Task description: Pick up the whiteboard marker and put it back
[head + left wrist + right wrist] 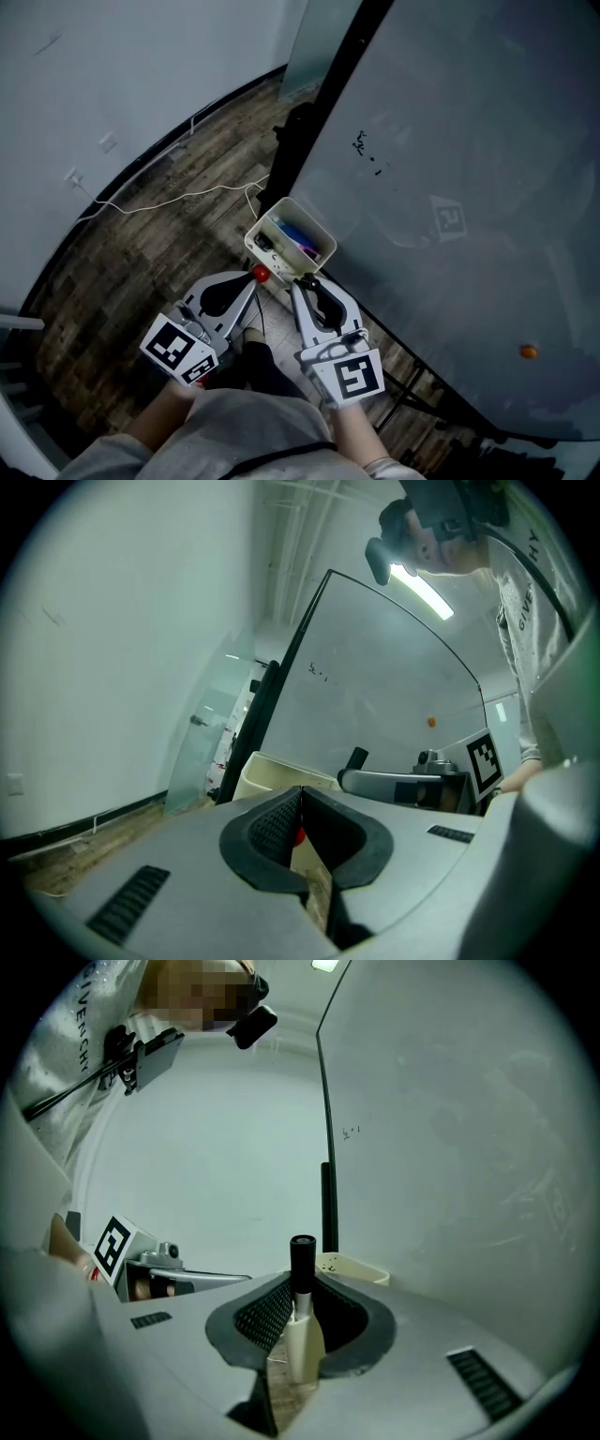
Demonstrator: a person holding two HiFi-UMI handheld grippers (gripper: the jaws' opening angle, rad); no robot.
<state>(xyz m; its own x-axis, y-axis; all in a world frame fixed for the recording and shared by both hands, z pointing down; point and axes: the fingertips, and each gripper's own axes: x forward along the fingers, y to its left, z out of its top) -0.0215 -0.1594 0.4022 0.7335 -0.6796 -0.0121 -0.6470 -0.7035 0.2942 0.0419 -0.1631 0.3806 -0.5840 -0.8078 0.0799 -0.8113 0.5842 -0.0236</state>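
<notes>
A whiteboard marker (302,1265) with a black cap and white barrel stands upright between the pads of my right gripper (302,1286), which is shut on it. From the head view, that gripper (302,283) sits just below the white tray (265,218) fixed to the whiteboard (469,141); several markers lie in the tray. My left gripper (255,277) is beside it, jaws closed at the tips on a small red thing (262,274). That red thing (298,836) shows between the pads of the left gripper (300,794). The tray (272,771) is right ahead.
The whiteboard's black frame (309,122) runs down to a wooden floor. A white cable (178,199) trails across the floor to the wall. An orange dot (529,352) sits on the board at lower right. The person's legs are below the grippers.
</notes>
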